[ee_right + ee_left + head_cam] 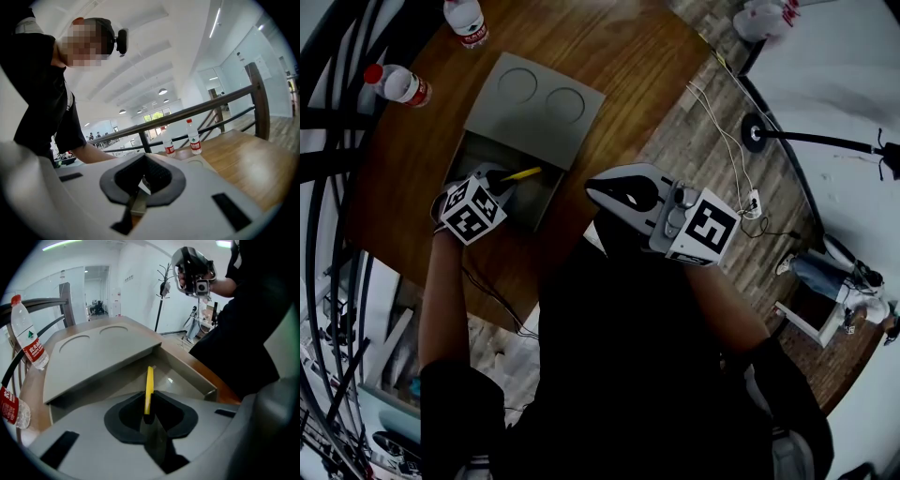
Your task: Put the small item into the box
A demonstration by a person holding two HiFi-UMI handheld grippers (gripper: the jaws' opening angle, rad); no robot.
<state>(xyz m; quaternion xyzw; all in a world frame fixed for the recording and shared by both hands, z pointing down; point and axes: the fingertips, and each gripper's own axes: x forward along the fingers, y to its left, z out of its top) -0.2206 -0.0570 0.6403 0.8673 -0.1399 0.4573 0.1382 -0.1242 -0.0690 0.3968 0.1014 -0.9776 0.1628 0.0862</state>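
A thin yellow stick-like item [149,387] is clamped between the jaws of my left gripper [148,416]; it juts forward over the open grey box [185,376]. In the head view the left gripper [492,187] hangs over the box's near-left corner [478,155] with the yellow item [523,173] pointing right across the box cavity. The box's flat grey lid [534,108] with two round recesses lies slid back, covering the far part. My right gripper [614,192] is held up off the table to the right, its jaws closed on nothing [143,180].
Two water bottles with red labels [398,84] [467,21] stand at the far-left of the round wooden table [647,56]. A dark railing [323,141] curves along the left. Cables [727,141] and a stand base [757,131] lie on the floor to the right.
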